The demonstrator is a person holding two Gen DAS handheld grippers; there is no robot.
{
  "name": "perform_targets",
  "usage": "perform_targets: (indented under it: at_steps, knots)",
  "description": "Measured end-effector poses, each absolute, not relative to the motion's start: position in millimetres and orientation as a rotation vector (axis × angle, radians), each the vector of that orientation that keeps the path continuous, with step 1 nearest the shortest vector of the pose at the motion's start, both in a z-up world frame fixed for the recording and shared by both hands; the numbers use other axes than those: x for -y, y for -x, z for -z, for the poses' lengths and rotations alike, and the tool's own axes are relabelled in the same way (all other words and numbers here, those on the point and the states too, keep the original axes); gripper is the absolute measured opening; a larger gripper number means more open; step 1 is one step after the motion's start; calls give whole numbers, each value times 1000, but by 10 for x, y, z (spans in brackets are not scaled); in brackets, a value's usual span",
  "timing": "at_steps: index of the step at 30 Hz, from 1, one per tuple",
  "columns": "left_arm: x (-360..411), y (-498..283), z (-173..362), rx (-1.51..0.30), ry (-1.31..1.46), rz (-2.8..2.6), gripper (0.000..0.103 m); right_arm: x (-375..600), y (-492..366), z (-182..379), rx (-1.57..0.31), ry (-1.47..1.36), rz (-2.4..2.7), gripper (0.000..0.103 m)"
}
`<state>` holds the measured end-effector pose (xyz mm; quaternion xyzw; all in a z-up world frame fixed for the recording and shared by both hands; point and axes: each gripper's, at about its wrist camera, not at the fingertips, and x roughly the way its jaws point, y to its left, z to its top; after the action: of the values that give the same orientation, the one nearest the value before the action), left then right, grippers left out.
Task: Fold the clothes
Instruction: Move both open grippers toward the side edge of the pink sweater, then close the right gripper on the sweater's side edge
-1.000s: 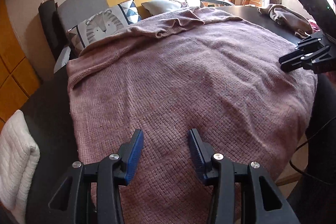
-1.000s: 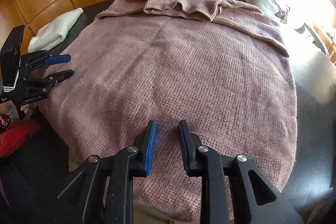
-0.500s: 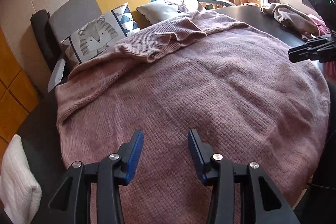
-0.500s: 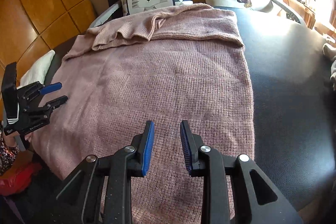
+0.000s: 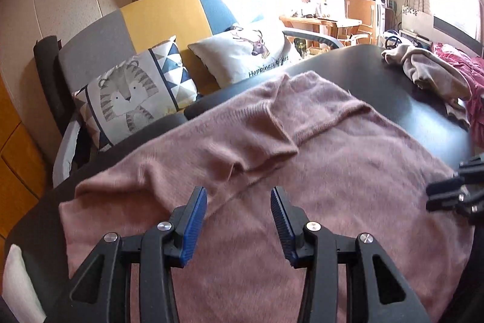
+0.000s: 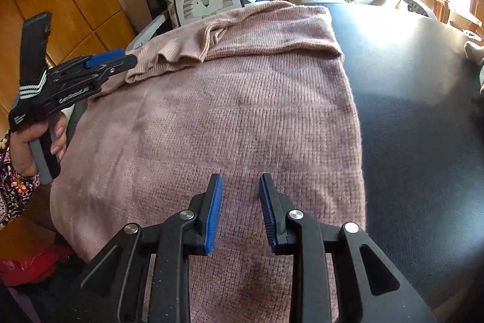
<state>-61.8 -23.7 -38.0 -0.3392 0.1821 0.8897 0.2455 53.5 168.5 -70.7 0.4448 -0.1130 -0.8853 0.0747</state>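
Pink sweater (image 6: 248, 117) is lying flat on the dark table (image 6: 423, 99); left gripper (image 5: 239, 220) is hovering at its ten o'clock corner, jaws apart, empty; right gripper (image 6: 240, 211) is hovering at its five o'clock, jaws apart, empty.

Both empty, the left hand-held gripper (image 5: 239, 206) gapes wider than the right hand-held gripper (image 6: 240, 196).

Right of sweater: the dark desk (image 6: 417, 117) lies bare and wide beside the pink sweater (image 6: 242, 117); a gripper could pass there freely.
Far right corner: a beige garment (image 5: 429, 71) and a red heap (image 5: 466, 71) block it.
Far edge: the tiger cushion (image 5: 136, 99) and deer cushion (image 5: 248, 56) crowd it.
Left edge: the left gripper (image 6: 121, 58) hangs over the folded sleeve (image 6: 181, 50).
Left corner: a white folded cloth (image 5: 15, 283).
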Motion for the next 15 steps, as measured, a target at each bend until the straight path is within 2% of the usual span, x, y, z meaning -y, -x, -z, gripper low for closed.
perform_targets:
  at_steps: [3, 8, 9, 12, 13, 15]
  knots:
    - [-121, 913, 373, -501, 906, -2406, 45, -1841, -385, 598, 354, -1284, 2694, 28]
    - [-829, 1320, 633, -670, 888, -2373, 45, -2184, 122, 573, 464, -1277, 2704, 27]
    - [-913, 1392, 709, -707, 901, -2372, 45, -2258, 240, 586, 489, -1279, 2710, 20]
    - [-1043, 1568, 921, -763, 955, -2378, 45, -2409, 581, 674, 498, -1325, 2708, 18]
    - [-1031, 1594, 958, -744, 966, -2386, 45, -2426, 684, 722, 478, -1346, 2702, 14]
    - [-995, 1611, 998, -698, 967, -2406, 45, -2424, 845, 818, 446, -1386, 2681, 13]
